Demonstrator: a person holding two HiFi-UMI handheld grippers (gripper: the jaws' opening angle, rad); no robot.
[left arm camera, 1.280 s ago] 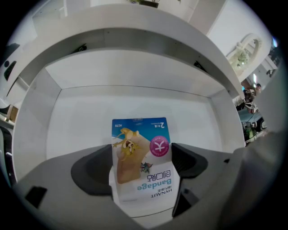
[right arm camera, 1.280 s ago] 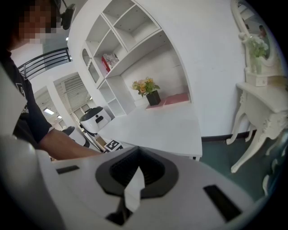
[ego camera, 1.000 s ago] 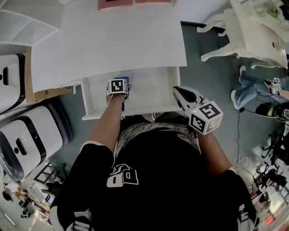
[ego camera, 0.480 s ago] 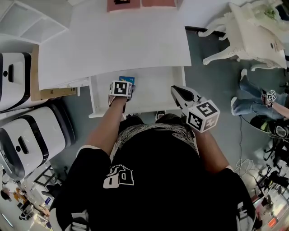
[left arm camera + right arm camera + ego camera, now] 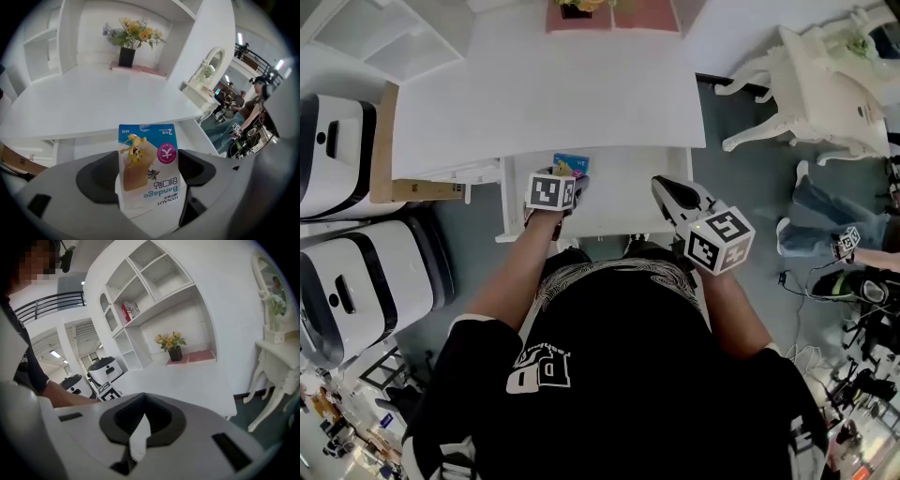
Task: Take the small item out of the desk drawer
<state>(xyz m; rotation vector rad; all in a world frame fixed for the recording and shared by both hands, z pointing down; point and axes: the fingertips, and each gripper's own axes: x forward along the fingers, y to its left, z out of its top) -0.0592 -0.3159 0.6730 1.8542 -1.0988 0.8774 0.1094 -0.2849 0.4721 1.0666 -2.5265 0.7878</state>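
Over open drawer [image 5: 508,202], near desk [image 5: 544,94] front edge: left gripper [image 5: 565,183] pinches bandage packet [image 5: 149,164]. Packet sticks out past jaw tips. Right gripper [image 5: 667,190] squeezed closed, holds nothing, hangs over drawer's right side, well apart from packet. White machines [image 5: 356,272] stand left of desk.

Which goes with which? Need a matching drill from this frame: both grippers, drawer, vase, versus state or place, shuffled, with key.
Things:
1. left gripper
2. right gripper
3. desk drawer
4. flower vase

State or place:
A. pulled open below the desk top
B. jaws together, nothing between them
C. at the back of the desk, on a pink mat
D. jaws shut on a bandage packet

Pairs: 1-D, 2-B, 3-A, 4-C
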